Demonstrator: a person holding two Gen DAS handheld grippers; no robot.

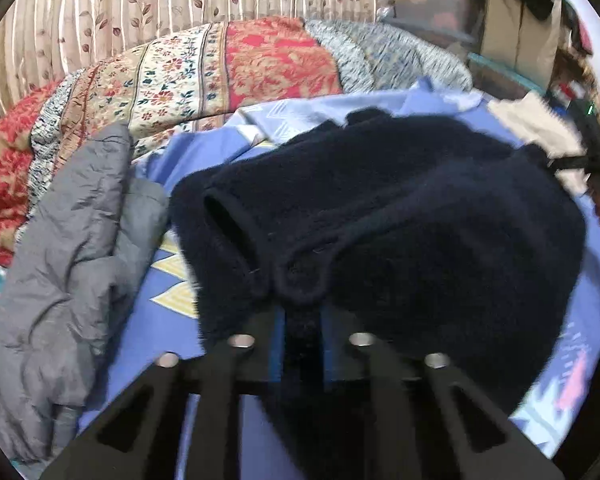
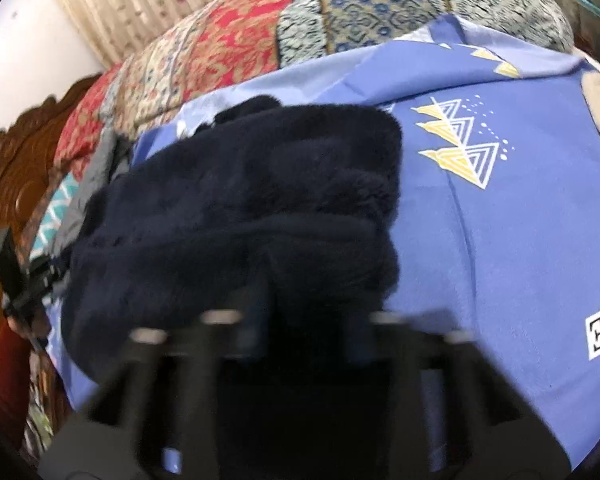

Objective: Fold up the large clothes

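- Left wrist view: the left claw [image 1: 303,334] points down at a dark navy fleece garment [image 1: 380,216] lying on a blue bedsheet [image 1: 160,344].
- Left claw state: its two blue-faced fingers [image 1: 277,344] stand close together and pinch a strip of the fleece at the garment's near edge.
- Just ahead of the left claw, a bound edge of the fleece forms a small loop; a sleeve opening [image 1: 230,220] lies further ahead and to the left.
- Left of the left claw, a grey padded jacket [image 1: 72,264] lies crumpled on the bed, its edge touching the fleece.
- Ahead of the left claw, past the fleece, a patterned quilt [image 1: 204,76] is heaped up, with a leaf-print curtain [image 1: 140,0] behind it.
- At the far right edge of this view, the other black tool sits near the right edge of the fleece.
- Right wrist view: the right claw [image 2: 300,332] is blurred; its jaws are pressed nearly together on the near edge of the same fleece garment [image 2: 240,208].
- Right of the right claw, the bedsheet [image 2: 500,260] lies bare, printed with yellow and white triangles [image 2: 460,148].
- Far left of the right claw, the left tool and a carved wooden headboard [image 2: 16,184] are visible.
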